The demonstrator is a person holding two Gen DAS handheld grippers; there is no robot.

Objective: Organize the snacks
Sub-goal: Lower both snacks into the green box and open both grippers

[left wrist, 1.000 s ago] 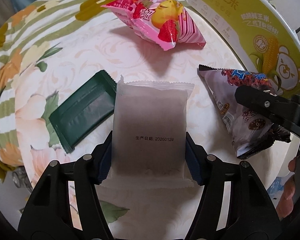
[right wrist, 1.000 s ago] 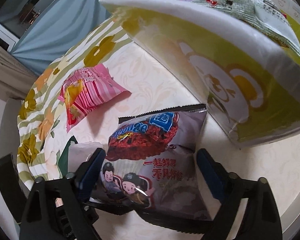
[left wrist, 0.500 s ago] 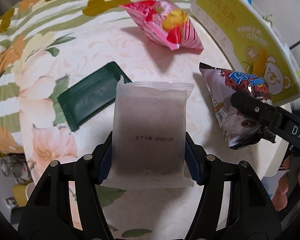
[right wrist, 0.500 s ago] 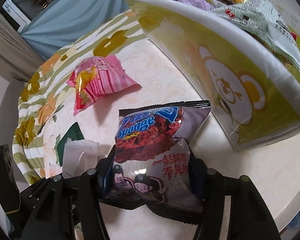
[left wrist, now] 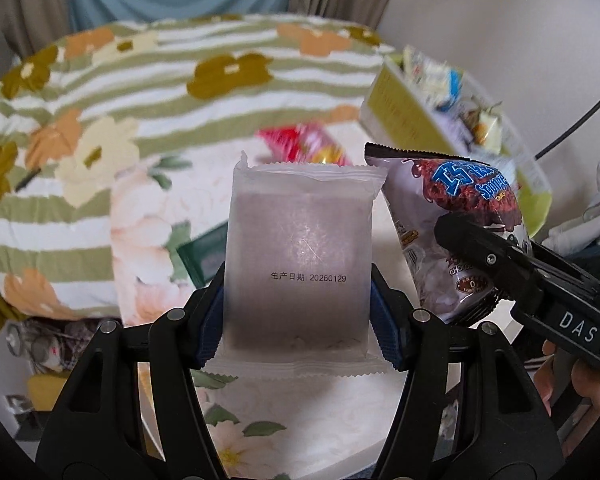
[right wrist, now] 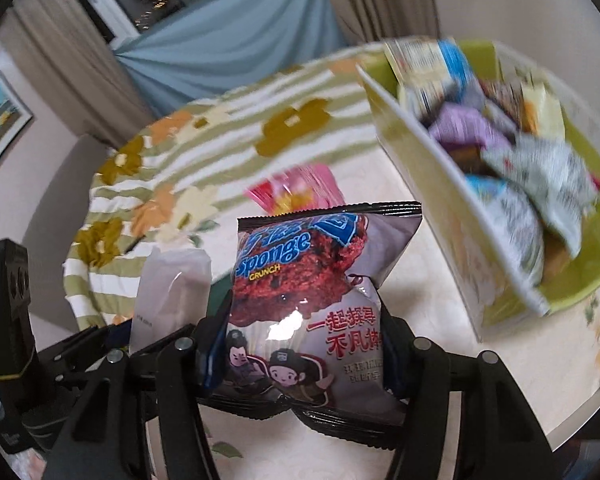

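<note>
Two packs aloft: left hand-held gripper (left wrist: 298,312) clamps white sachet (left wrist: 300,256), right hand-held gripper (right wrist: 302,344) clamps Sponge bag (right wrist: 312,296) beside box rim (right wrist: 440,184).

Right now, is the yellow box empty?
No, the yellow box has many snack packets piled inside it.

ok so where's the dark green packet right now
In the left wrist view the dark green packet lies on the table, mostly hidden behind the white packet in the left gripper, peeking out at its left edge.
</note>
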